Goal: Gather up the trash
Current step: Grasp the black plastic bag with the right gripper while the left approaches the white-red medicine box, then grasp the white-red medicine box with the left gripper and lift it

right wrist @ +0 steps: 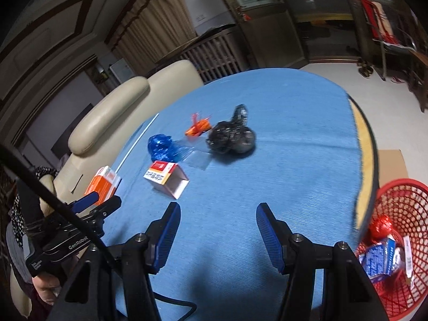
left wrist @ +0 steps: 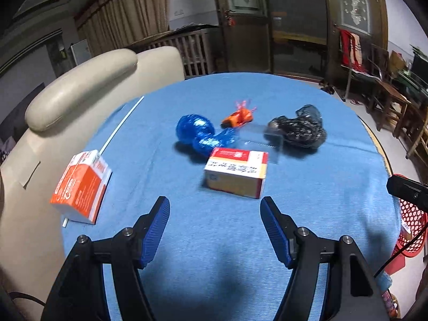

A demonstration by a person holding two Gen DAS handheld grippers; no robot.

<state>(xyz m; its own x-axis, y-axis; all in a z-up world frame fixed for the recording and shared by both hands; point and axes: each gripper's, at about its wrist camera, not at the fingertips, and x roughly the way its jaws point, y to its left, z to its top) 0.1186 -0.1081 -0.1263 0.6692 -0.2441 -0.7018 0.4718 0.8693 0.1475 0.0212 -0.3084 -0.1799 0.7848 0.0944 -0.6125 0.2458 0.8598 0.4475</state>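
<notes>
Trash lies on a round table with a blue cloth (left wrist: 227, 235) (right wrist: 281, 160): a red-and-yellow carton (left wrist: 236, 172) (right wrist: 167, 178), an orange-and-white carton (left wrist: 80, 187) (right wrist: 103, 183) at the left edge, a crumpled blue wrapper (left wrist: 200, 133) (right wrist: 161, 147), a small orange wrapper (left wrist: 238, 117) (right wrist: 198, 127), a black plastic bag (left wrist: 299, 129) (right wrist: 231, 135) and a clear plastic piece (left wrist: 267, 144) (right wrist: 196, 157). My left gripper (left wrist: 215, 230) (right wrist: 91, 203) is open and empty, just short of the red-and-yellow carton. My right gripper (right wrist: 218, 235) hangs open and empty over bare cloth.
A red mesh basket (right wrist: 406, 203) (left wrist: 412, 222) stands on the floor at the table's right edge, with a red wrapper and a blue packet inside. A beige armchair (left wrist: 67, 99) (right wrist: 112, 107) presses against the table's left side. A thin white stick (left wrist: 120, 124) lies by it.
</notes>
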